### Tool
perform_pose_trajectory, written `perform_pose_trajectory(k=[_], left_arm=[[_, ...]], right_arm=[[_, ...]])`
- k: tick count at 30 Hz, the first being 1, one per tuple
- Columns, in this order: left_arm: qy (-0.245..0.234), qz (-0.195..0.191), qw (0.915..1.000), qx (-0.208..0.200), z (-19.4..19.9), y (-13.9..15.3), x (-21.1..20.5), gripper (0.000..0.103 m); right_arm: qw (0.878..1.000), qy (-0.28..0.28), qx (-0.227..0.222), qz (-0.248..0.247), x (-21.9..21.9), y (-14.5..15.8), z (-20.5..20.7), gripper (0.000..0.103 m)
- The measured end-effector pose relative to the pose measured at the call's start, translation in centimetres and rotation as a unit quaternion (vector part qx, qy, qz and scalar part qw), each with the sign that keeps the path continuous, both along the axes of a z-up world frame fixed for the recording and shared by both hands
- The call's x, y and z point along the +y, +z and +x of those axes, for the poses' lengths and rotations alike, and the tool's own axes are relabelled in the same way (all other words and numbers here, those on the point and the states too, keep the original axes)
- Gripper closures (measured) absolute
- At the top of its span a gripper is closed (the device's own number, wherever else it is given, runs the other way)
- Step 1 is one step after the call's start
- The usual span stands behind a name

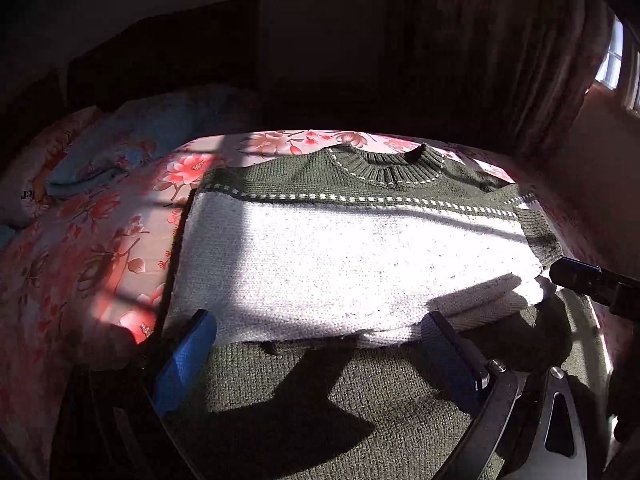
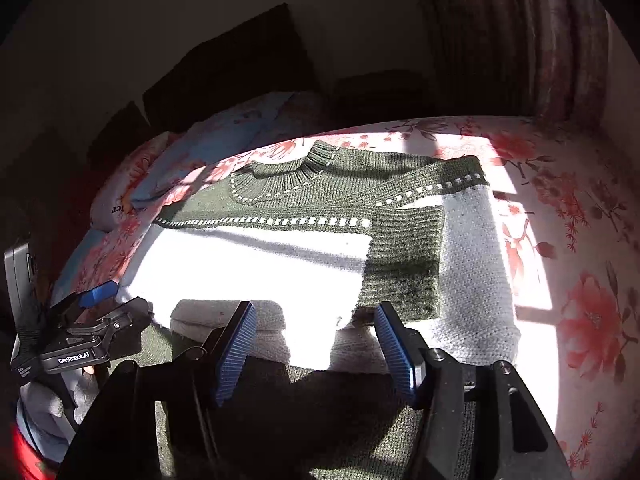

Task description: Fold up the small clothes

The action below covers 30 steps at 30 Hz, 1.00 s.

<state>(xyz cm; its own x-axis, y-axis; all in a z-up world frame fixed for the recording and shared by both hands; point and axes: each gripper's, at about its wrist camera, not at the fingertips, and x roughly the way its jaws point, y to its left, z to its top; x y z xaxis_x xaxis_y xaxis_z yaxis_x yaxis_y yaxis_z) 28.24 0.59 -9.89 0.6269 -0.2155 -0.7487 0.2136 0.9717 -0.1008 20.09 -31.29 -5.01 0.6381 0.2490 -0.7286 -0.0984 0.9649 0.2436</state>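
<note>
A small knitted sweater (image 1: pixel 352 256), olive green at the collar and hem with a white middle band, lies flat on the flowered bedsheet (image 1: pixel 80 240), collar at the far side. Its sleeves are folded in; the green cuff (image 2: pixel 404 264) lies across the white body in the right wrist view, where the sweater (image 2: pixel 256 264) fills the middle. My left gripper (image 1: pixel 320 326) is open above the green hem, at the near left. My right gripper (image 2: pixel 316 316) is open above the hem at the near right, empty. The right gripper's tip (image 1: pixel 576 276) shows at the left view's right edge.
A blue pillow (image 1: pixel 132 140) and a flowered pillow lie at the bed's far left. A dark headboard (image 1: pixel 168 52) stands behind them. A dark curtain (image 1: pixel 500 60) and a window (image 1: pixel 612 60) are at the far right. Bright sunlight and hard shadows cross the sweater.
</note>
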Motion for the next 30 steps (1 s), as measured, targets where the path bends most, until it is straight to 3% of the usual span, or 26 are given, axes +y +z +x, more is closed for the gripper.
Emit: perform_pose_trajectory(k=[2,5,6,7,9,11,15,18,21,22,23,25,27,30], left_arm=[[-0.017,0.012,0.9996,0.017,-1.3,-0.5,-0.8,0.0],[-0.019,0.073,0.9963,0.041,-2.6,-2.7,-1.5,0.0],[-0.019,0.067,0.9967,0.041,-3.3,-3.2,-0.9,0.0],[-0.017,0.047,0.9975,0.049,-3.7,-3.3,0.2,0.0],[-0.007,0.045,0.9977,0.049,-4.9,-3.3,2.1,0.0],[-0.007,0.022,0.9982,0.054,-6.1,-3.3,4.0,0.0],[0.015,0.056,0.9973,0.044,-8.3,-2.5,3.7,0.0],[-0.023,0.0,0.9994,0.024,-9.8,-0.7,1.3,0.0],[-0.043,0.048,0.9979,0.006,-10.2,-0.9,-1.8,0.0],[-0.047,0.07,0.9963,0.016,-10.0,-1.7,-2.3,0.0],[-0.048,0.082,0.995,0.03,-9.9,-2.6,-2.2,0.0],[-0.059,0.039,0.9961,0.052,-10.2,-3.2,-0.2,0.0],[-0.055,0.061,0.9954,0.049,-11.1,-3.4,1.3,0.0],[-0.053,0.047,0.9963,0.049,-12.6,-3.6,3.8,0.0]], right_arm=[[0.999,0.016,0.005,-0.036,1.4,-0.2,-1.5,0.04],[0.988,0.043,0.069,-0.128,3.3,-2.9,-2.9,0.04],[0.985,0.054,0.042,-0.156,3.7,-2.9,-4.2,0.041],[0.985,0.06,0.039,-0.158,3.5,-2.9,-5.1,0.041],[0.988,0.059,0.059,-0.128,1.8,-3.1,-6.9,0.04],[0.984,0.067,0.056,-0.155,0.9,-3.2,-8.9,0.04],[0.984,0.039,0.067,-0.163,0.6,-2.4,-11.0,0.04],[0.988,0.083,0.021,-0.127,3.4,-1.2,-11.7,0.041],[0.98,0.122,0.025,-0.153,7.1,-2.1,-11.0,0.041],[0.976,0.134,0.048,-0.167,8.1,-3.3,-10.8,0.041],[0.975,0.135,0.035,-0.173,8.3,-3.6,-11.3,0.04],[0.972,0.164,0.043,-0.161,7.4,-3.9,-12.4,0.039],[0.969,0.185,0.057,-0.157,5.8,-3.9,-13.8,0.039],[0.971,0.185,0.063,-0.141,3.1,-3.9,-15.7,0.039]])
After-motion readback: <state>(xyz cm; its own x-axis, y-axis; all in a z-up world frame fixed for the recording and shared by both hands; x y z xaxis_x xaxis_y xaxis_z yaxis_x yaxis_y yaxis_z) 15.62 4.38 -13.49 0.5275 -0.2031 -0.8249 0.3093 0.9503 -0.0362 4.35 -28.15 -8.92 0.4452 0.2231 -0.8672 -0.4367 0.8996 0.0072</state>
